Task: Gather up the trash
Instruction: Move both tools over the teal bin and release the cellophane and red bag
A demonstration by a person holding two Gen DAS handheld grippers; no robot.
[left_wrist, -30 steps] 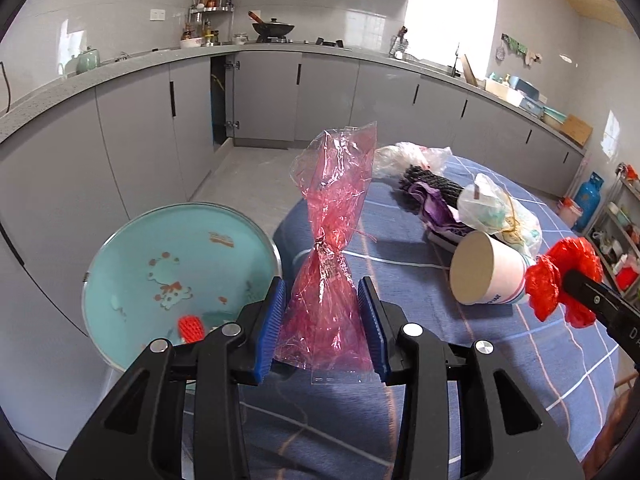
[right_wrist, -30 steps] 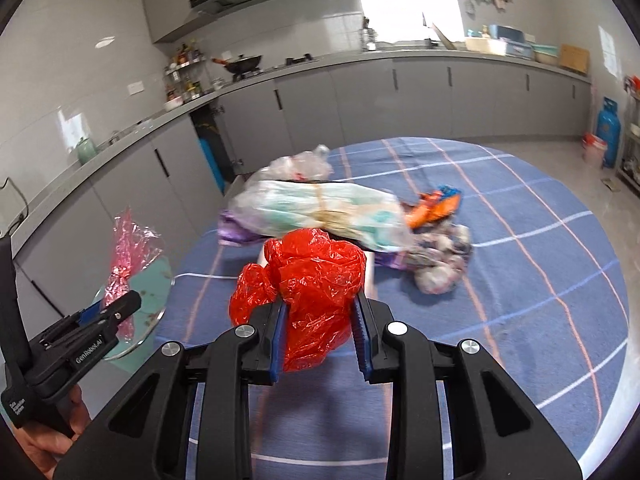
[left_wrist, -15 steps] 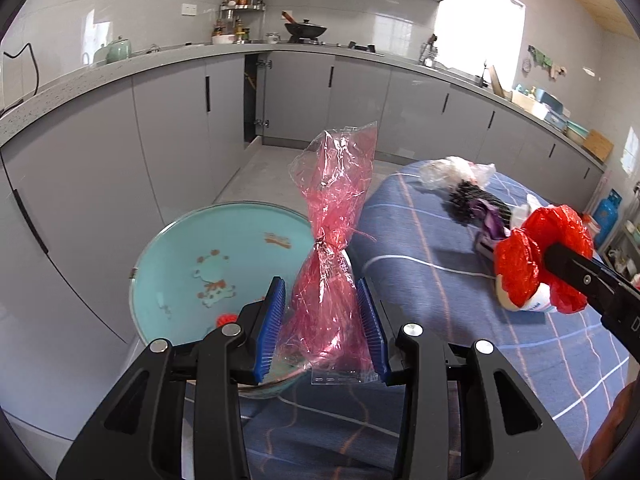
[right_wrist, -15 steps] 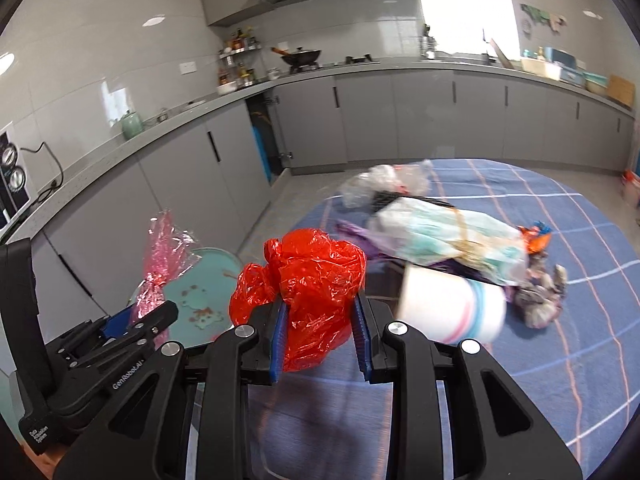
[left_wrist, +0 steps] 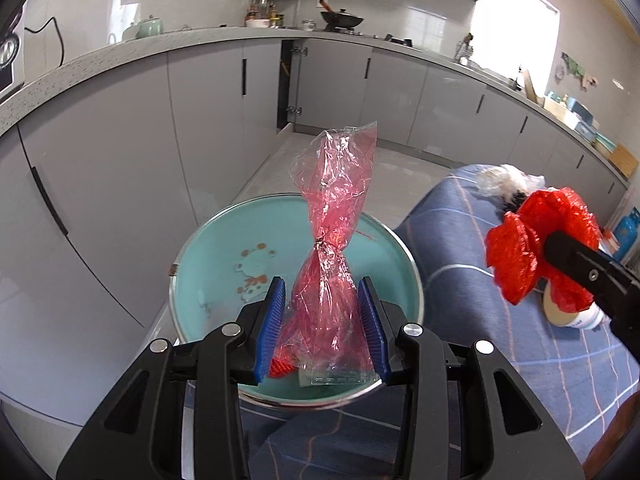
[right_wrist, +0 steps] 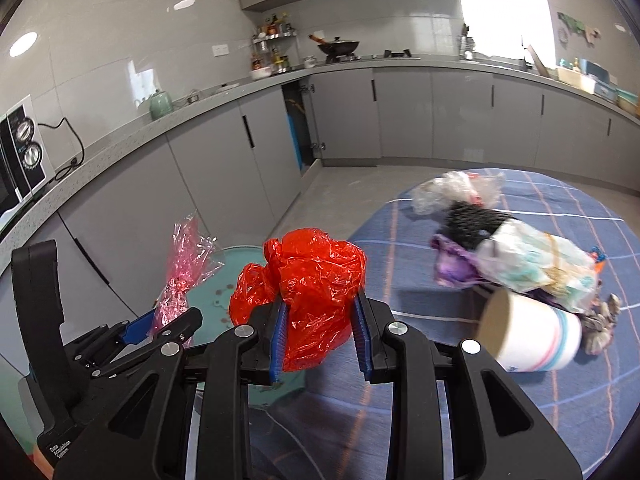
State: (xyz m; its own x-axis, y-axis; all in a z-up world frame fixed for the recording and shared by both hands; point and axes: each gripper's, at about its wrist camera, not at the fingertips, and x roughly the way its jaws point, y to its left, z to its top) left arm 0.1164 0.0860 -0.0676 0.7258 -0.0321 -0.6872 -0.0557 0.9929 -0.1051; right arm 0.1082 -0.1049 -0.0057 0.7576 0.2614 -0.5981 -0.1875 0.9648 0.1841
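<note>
Left gripper (left_wrist: 323,326): jaws clamped on the lower half of a pink cellophane wrapper (left_wrist: 332,240), blue pads pressing both sides. Wrapper stands upright, twisted at the waist, flared top toward 12 o'clock. Right under and behind it sits a teal basin (left_wrist: 208,240) with a metal rim and a cartoon print inside; a small red scrap (left_wrist: 280,368) and a clear bit lie at the basin bottom near 6 o'clock, partly hidden by the jaws.

Right gripper (right_wrist: 319,338): jaws clamped on a crumpled red plastic bag (right_wrist: 316,280), which bulges above the pads toward 12 o'clock. In the left wrist view it sits at 3 o'clock, over the worktop edge, apart from the basin.

In the right wrist view the left gripper and pink wrapper are at 9 o'clock, with the basin behind them.

The worktop (right_wrist: 540,400) has a blue checked cloth. At 3 o'clock from the right jaws a paper cup (right_wrist: 528,336) lies on its side, open mouth toward the camera. Beyond it at 2 o'clock is a trash pile: a pale wrapped bundle (right_wrist: 536,260), black mesh item (right_wrist: 472,220), purple piece (right_wrist: 452,268), clear plastic bag (right_wrist: 452,192). The pile is blurred.

Grey kitchen cabinets (left_wrist: 120,152) wrap round the back from 9 to 2 o'clock.
</note>
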